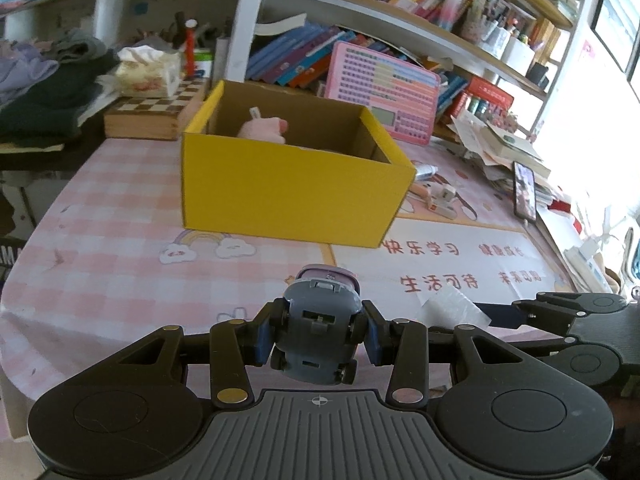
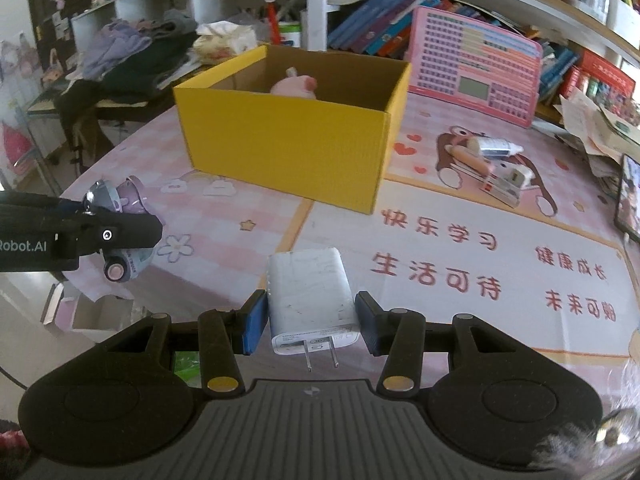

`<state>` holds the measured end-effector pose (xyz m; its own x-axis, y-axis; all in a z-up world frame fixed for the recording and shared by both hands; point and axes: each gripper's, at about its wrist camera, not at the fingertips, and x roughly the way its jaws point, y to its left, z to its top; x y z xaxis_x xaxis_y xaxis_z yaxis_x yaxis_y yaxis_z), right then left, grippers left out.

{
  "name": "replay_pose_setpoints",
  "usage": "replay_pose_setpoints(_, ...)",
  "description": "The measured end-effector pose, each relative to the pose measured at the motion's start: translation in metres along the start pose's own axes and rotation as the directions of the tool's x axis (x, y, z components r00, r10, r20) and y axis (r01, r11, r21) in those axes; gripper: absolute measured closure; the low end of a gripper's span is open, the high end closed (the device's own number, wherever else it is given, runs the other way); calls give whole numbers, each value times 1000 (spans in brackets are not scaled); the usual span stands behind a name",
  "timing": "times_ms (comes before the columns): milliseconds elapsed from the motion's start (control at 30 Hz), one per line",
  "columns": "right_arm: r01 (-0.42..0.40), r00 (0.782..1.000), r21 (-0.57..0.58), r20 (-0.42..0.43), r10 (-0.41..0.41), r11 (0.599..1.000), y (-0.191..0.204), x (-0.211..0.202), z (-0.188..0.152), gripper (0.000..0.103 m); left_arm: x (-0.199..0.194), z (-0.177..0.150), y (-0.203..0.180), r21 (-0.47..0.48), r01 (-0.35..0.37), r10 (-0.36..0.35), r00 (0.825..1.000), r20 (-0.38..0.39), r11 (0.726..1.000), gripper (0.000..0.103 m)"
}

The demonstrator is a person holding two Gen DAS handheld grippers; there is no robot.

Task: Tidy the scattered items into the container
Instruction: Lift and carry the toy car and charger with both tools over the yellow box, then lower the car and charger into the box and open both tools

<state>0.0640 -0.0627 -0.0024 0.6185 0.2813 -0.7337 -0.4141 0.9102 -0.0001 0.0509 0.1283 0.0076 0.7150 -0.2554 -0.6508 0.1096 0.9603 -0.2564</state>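
Pink plush (image 1: 264,128) already in yellow box (image 1: 288,196); left tongs (image 1: 316,336) clamping toy car (image 1: 320,320), right tongs (image 2: 310,322) clamping white charger (image 2: 310,296), tube (image 2: 498,146) left on tabletop (image 2: 440,280).

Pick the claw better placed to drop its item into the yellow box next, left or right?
Close call, leaning left. The left claw holds the toy car facing the yellow box head-on. The right claw holds the white charger, with the box off to its left.
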Motion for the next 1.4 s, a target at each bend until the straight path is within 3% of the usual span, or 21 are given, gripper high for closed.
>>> replay_pose_setpoints(567,-62,998,-101,21,64,993,32,13,22,58,-11,6,34,-58,-44,46,998,38,997,61)
replay_pose_setpoints(933,-46,994,-120,95,57,992,30,8,43,58,-15,26,37,-65,-37,43,994,100,997,61)
replay_pose_setpoints(1400,-15,974,-133,223,45,991,-2,5,111,58,4,94,26,-11,-5,7,974,227,1000,61)
